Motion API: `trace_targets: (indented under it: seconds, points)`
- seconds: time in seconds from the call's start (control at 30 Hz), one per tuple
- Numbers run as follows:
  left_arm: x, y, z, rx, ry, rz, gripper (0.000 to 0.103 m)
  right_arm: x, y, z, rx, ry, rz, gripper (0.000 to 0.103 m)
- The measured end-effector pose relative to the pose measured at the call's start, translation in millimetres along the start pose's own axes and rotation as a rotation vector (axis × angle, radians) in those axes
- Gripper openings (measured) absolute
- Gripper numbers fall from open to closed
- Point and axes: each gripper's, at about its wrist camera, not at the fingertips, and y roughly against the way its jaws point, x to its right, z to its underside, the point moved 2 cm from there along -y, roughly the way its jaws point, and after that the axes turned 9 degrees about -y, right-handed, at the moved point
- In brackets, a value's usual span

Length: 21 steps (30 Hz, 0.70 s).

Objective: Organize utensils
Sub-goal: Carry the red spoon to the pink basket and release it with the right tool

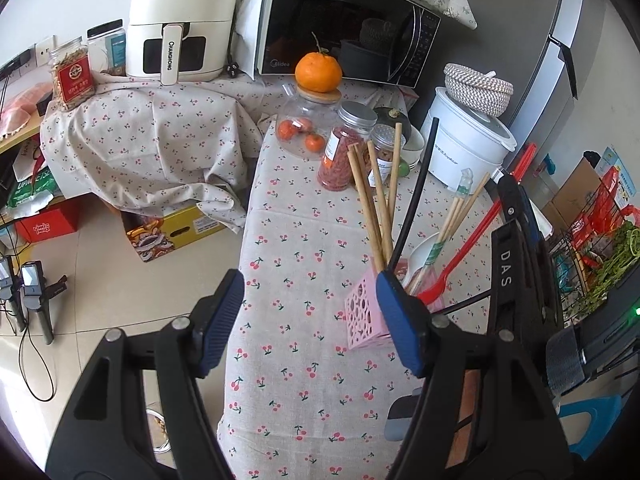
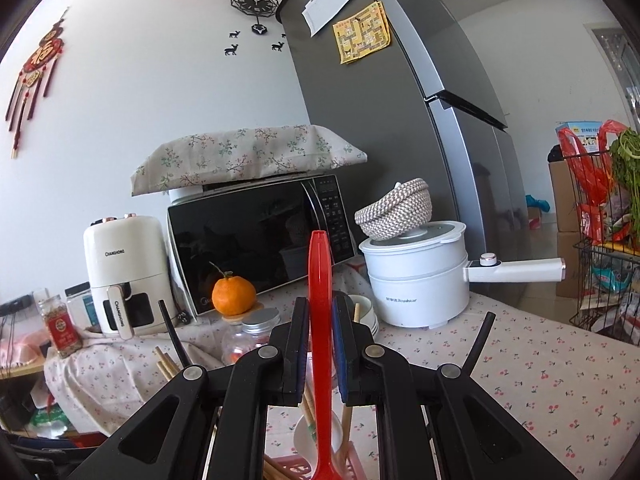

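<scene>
A pink perforated utensil holder (image 1: 362, 316) stands on the cherry-print tablecloth (image 1: 296, 272). It holds several wooden chopsticks (image 1: 374, 200), a black chopstick (image 1: 416, 188), wrapped chopsticks (image 1: 456, 216) and a white spoon (image 1: 424, 252). My right gripper (image 2: 320, 310) is shut on a red plastic fork (image 2: 320, 320), whose head reaches down into the holder (image 2: 356, 460); the fork also shows in the left wrist view (image 1: 460, 256). My left gripper (image 1: 312, 312) is open and empty, its right finger beside the holder.
Behind the holder stand a glass jar topped with an orange (image 1: 318, 72), spice jars (image 1: 348, 144), stacked bowls, a white electric pot (image 1: 464, 140), a microwave (image 1: 340, 24) and an air fryer (image 1: 180, 20). A fridge and a wire basket (image 1: 592, 248) are to the right.
</scene>
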Motion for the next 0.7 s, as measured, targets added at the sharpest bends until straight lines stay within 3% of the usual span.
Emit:
trace_targets:
  seconds: [0.03, 0.1, 0.43, 0.6, 0.7]
  points:
    - [0, 0, 0, -0.001, -0.001, 0.0, 0.069, 1, 1, 0, -0.003, -0.003, 0.003, 0.018]
    - [-1, 0, 0, -0.001, 0.0, -0.002, 0.069, 2, 4, -2, -0.004, -0.014, 0.002, 0.038]
    - [-1, -2, 2, -0.003, 0.009, 0.002, 0.069, 9, 27, -39, 0.007, -0.042, 0.01, 0.054]
    - [15, 3, 5, 0.002, -0.015, 0.025, 0.076, 11, 52, -71, 0.004, -0.001, 0.001, 0.077]
    - [28, 8, 8, 0.011, -0.054, 0.033, 0.08, 17, 62, -84, -0.039, 0.039, 0.02, 0.085]
